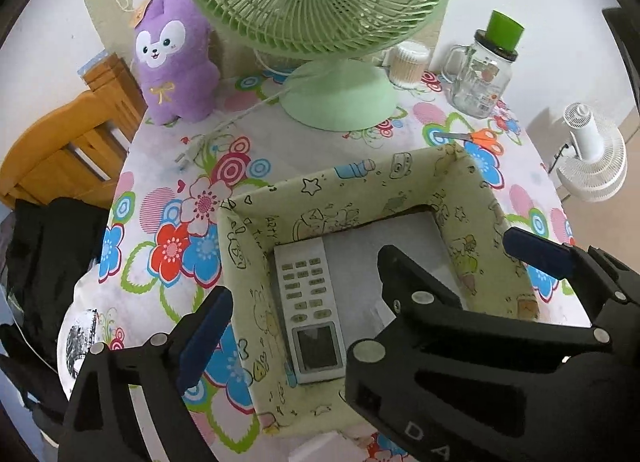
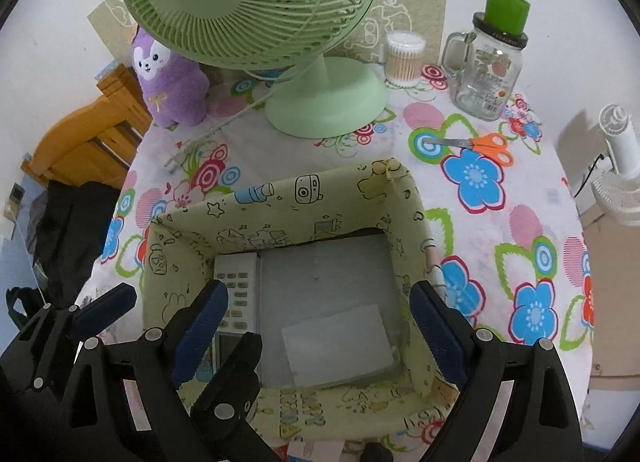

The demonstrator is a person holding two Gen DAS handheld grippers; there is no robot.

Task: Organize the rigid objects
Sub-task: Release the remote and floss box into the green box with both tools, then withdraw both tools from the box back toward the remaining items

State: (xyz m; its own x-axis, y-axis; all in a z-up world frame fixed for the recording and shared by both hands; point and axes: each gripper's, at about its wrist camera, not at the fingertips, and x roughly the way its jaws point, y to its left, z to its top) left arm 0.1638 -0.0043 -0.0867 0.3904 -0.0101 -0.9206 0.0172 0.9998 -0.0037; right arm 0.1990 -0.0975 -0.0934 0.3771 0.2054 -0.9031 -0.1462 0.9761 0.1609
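Both grippers hovered wide open and empty over the fabric storage box (image 2: pixel 280 202), where a white remote control (image 1: pixel 308 302) already lay along its left wall — the left gripper (image 1: pixel 368 282) and the right gripper (image 2: pixel 316 326) each held nothing. The orange-handled scissors (image 2: pixel 480 145) lay well apart on the floral tablecloth (image 2: pixel 520 230) beyond the box's far right corner — likely the next pickup, best gripped across the closed blades near the pivot, a judgement only.

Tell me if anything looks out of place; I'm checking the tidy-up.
The orange scissors lie loose on the tablecloth beyond the fabric box, while the remote is already inside. The fan's plug lies unplugged on the table.
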